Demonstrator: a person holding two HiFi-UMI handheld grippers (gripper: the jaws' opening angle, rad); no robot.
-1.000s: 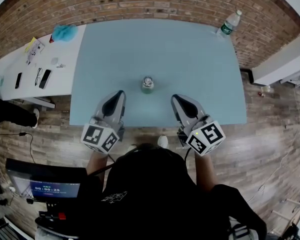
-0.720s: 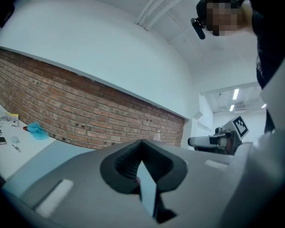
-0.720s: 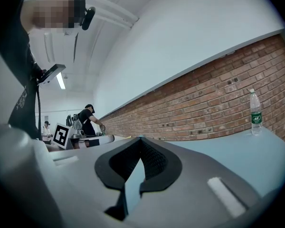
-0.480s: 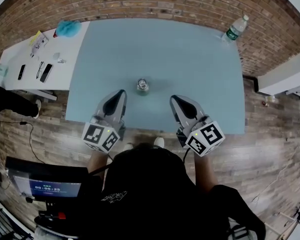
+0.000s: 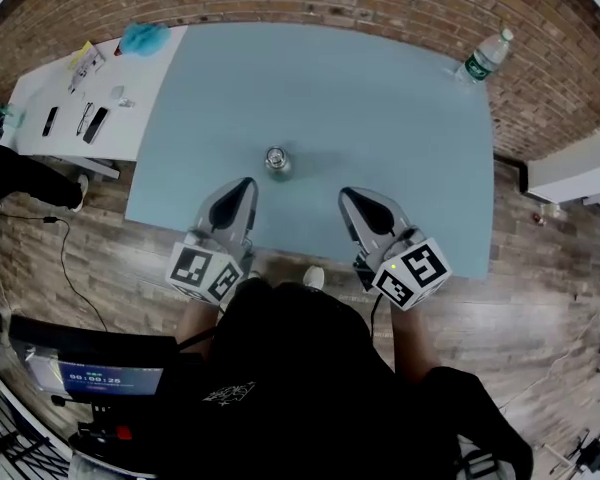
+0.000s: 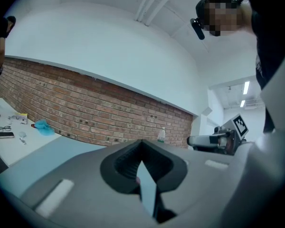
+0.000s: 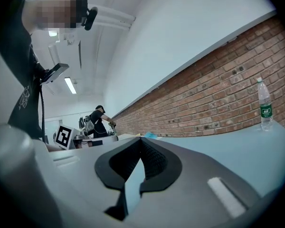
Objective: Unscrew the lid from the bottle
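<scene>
A small green-tinted bottle (image 5: pixel 276 160) with a shiny lid stands upright near the middle of the blue table (image 5: pixel 380 108). My left gripper (image 5: pixel 244 185) hovers just short of it, slightly to its left, jaws shut and empty. My right gripper (image 5: pixel 347 196) is farther off to the bottle's right, also shut on nothing. Both point level across the table. In the left gripper view the shut left gripper (image 6: pixel 142 145) hides the bottle; in the right gripper view the right gripper (image 7: pixel 141 142) does the same.
A plastic water bottle (image 5: pixel 483 58) stands at the table's far right corner, by the brick wall. A white side table (image 5: pixel 70 118) on the left carries a phone, glasses and a blue fluffy thing (image 5: pixel 143 38). A laptop sits behind me on the left.
Both grippers have moved forward over the table's near edge along with the head. The small bottle now sits closer to the left gripper's tip. Both jaws stayed shut.
</scene>
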